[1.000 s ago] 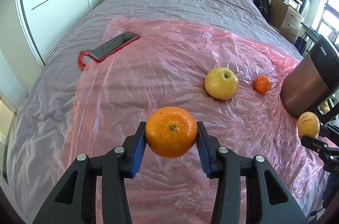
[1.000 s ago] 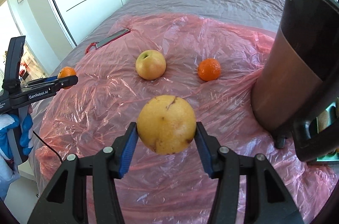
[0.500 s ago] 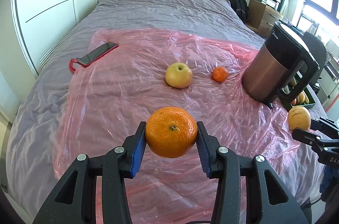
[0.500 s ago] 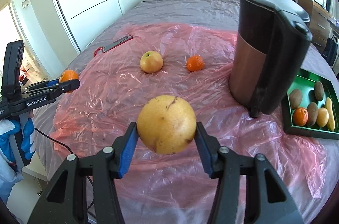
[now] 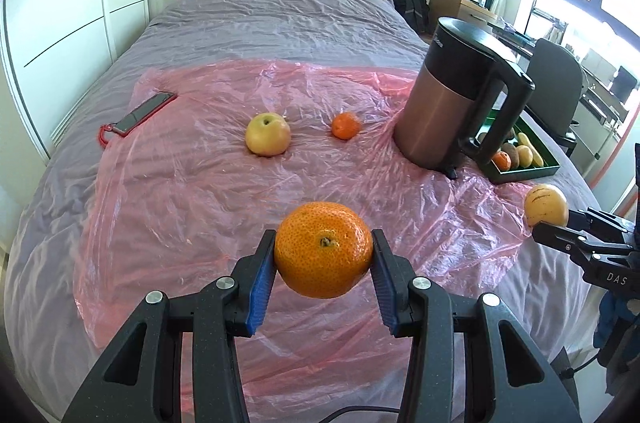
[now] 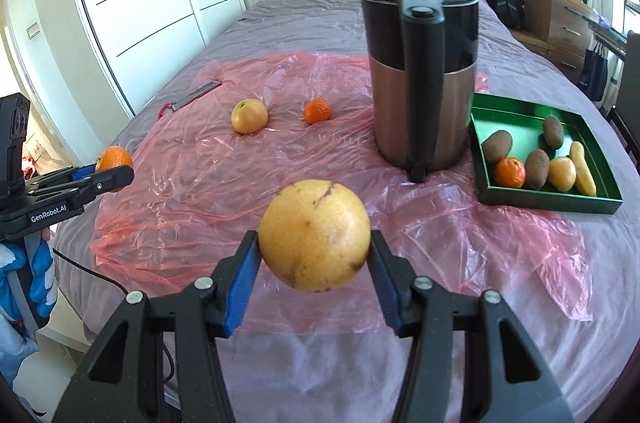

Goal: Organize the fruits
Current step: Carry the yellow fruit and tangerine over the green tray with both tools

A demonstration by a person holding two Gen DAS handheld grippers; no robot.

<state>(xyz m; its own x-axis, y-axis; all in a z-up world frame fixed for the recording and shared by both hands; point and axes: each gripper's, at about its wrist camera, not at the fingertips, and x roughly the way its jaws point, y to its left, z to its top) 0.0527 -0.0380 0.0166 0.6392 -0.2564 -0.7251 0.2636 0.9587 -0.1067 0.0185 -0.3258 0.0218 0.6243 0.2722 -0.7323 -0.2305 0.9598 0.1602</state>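
Note:
My left gripper [image 5: 323, 250] is shut on a large orange [image 5: 323, 249], held above the pink plastic sheet [image 5: 192, 191]. My right gripper [image 6: 314, 235] is shut on a yellow pear [image 6: 314, 235], also held above the sheet; it shows at the right of the left wrist view [image 5: 546, 211]. A yellow apple [image 5: 267, 135] and a small mandarin [image 5: 345, 125] lie on the sheet beyond. A green tray [image 6: 504, 106] at the right holds several fruits, among them kiwis and a mandarin.
A tall copper and black kettle [image 6: 420, 75] stands between the sheet's fruits and the tray. A phone in a red case [image 5: 142, 113] lies at the sheet's left edge. White wardrobes stand left; a headboard is at the back.
Both grippers have pulled back and risen with their fruits still held. The kettle and the green tray have come fully into view.

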